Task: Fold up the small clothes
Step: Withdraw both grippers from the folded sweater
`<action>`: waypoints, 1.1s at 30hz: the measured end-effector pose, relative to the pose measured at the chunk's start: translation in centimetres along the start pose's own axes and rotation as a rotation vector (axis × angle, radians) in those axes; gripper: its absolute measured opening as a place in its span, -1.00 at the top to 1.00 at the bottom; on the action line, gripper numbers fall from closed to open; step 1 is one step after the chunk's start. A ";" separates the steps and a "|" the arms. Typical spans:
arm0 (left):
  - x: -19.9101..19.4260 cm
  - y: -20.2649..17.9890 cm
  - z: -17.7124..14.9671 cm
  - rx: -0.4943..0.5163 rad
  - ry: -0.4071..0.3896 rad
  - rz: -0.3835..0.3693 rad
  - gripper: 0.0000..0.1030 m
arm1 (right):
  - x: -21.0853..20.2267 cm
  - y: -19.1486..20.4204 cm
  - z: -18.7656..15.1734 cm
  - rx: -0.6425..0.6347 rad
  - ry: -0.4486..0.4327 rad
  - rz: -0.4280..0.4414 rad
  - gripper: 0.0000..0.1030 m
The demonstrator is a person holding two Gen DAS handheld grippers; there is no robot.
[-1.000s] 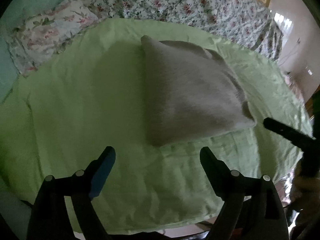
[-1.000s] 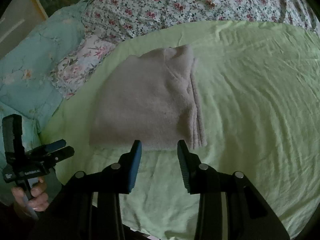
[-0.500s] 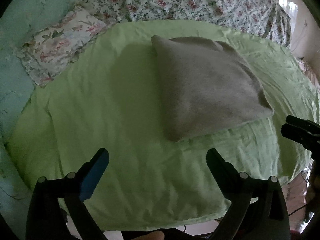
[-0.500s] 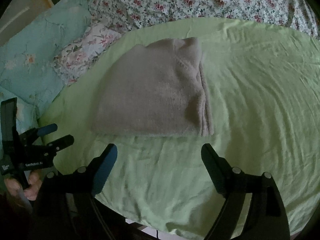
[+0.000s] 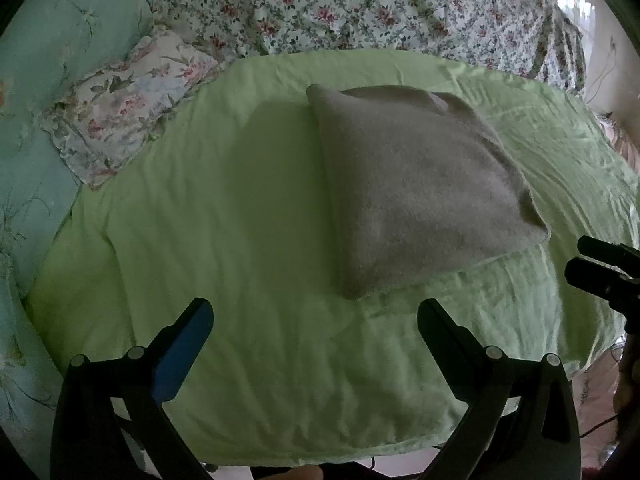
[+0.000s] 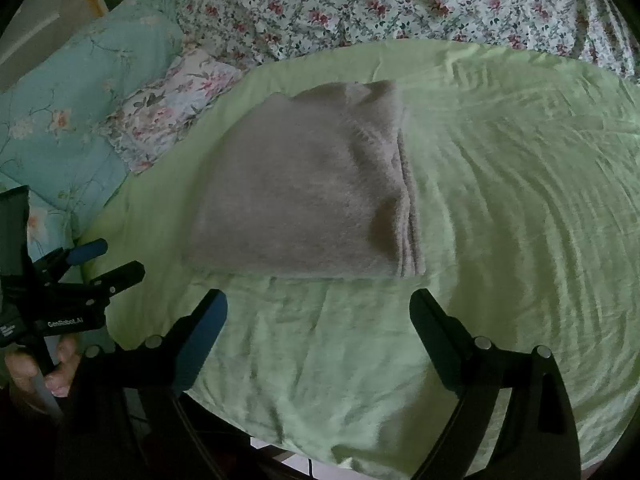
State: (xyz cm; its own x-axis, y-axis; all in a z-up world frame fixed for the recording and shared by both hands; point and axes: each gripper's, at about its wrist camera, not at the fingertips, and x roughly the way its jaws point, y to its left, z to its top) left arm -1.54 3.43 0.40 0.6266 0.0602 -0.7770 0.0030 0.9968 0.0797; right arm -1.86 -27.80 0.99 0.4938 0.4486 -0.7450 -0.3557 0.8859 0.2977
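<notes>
A grey fleecy garment lies folded into a flat rectangle on a light green sheet. In the right wrist view the garment shows stacked layers along its right edge. My left gripper hovers just short of its near corner, its jaws opening wide with only sheet between them. My right gripper sits just short of the near edge, jaws also opening and holding nothing. Each view catches the other tool: the right gripper at the right rim, the left gripper at the left.
A floral pillow and a teal quilt lie at the left, with a flowered bedcover behind. The green sheet stretches wrinkled to the right. A hand grips the left tool's handle. The sheet's front edge drops off below the grippers.
The right gripper's jaws spread from narrow to wide and drew slightly back from the garment's near edge. The left jaws widened a little more. The garment has stayed put.
</notes>
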 end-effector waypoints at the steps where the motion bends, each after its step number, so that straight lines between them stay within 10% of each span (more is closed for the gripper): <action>1: 0.1 0.0 0.1 0.000 0.004 -0.001 -0.98 | 0.1 0.2 0.0 0.001 0.000 0.000 -0.80; 33: 3.2 -1.7 4.1 0.009 -0.006 -0.005 -0.98 | 4.5 0.0 4.6 -0.070 0.025 -0.031 -0.94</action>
State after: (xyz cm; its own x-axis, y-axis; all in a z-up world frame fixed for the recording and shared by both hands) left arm 3.61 1.68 0.31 0.6313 0.0545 -0.7736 0.0136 0.9966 0.0813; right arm 3.95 -25.21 0.39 0.4859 0.4169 -0.7682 -0.3954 0.8887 0.2322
